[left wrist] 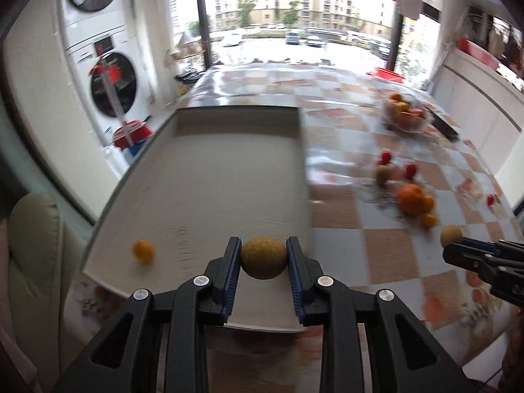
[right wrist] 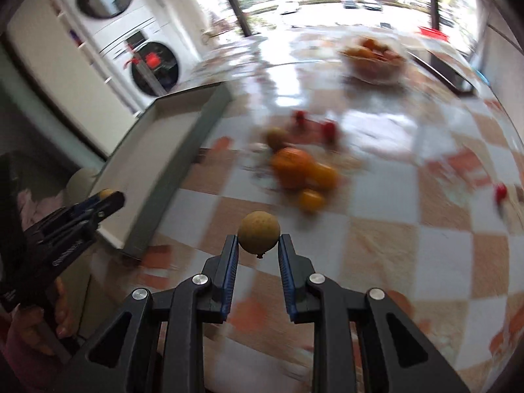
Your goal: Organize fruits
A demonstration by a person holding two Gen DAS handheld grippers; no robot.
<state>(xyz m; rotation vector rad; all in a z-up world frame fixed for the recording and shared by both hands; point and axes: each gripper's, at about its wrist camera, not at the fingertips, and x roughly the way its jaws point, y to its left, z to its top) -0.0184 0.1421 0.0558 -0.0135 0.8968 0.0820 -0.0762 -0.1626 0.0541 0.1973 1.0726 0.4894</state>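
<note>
Item: white tray [left wrist: 203,170], on checkered tabletop [left wrist: 386,249], at 10 o'clock in the left wrist view. Contents: one small orange fruit [left wrist: 143,251] near the tray's near-left corner.

Item: left hand-held gripper [left wrist: 264,257], pads clamped on a tan round fruit [left wrist: 264,257], held over the tray's near edge.

Item: right hand-held gripper [right wrist: 258,237], pads clamped on a second tan round fruit [right wrist: 258,236], above the tabletop just right of the tray.

Item: loose fruit pile [right wrist: 299,172], at 12 o'clock beyond the right hand-held gripper: a large orange, smaller yellow-orange pieces, small red ones.

Item: glass bowl [right wrist: 373,62] of fruit, at 1 o'clock, far side.

Step in hand, by judgement: carrying both fruits to the tray. Next move calls for lowering the left fruit onto the tray floor before release, gently, as it may roll.
</note>
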